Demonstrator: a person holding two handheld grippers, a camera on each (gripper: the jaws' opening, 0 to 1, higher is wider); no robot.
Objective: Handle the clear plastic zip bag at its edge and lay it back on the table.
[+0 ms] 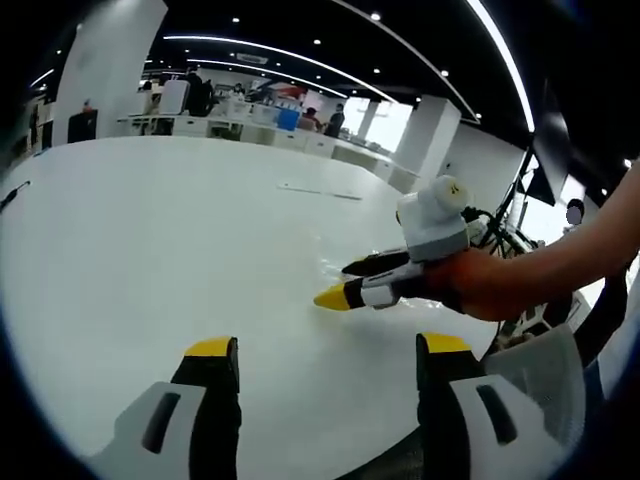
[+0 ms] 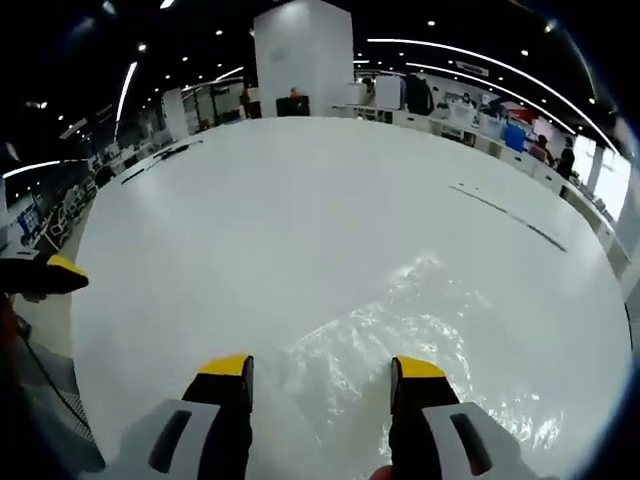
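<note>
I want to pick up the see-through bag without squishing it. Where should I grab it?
Grab the clear plastic zip bag at its near edge. It lies flat and crinkled on the white table, right ahead of the right gripper, whose jaws stand open. Probably come in low from that side and pinch the rim.

left gripper (image 1: 325, 347) jaws apart, right gripper (image 2: 320, 368) jaws apart

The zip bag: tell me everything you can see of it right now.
The clear plastic zip bag lies flat on the white table, thin, see-through and crinkled, its wrinkles catching glare. In the right gripper view it spreads ahead of and between the open jaws of the right hand-held gripper; whether they touch it I cannot tell. Its zip edge isn't distinguishable.
</note>
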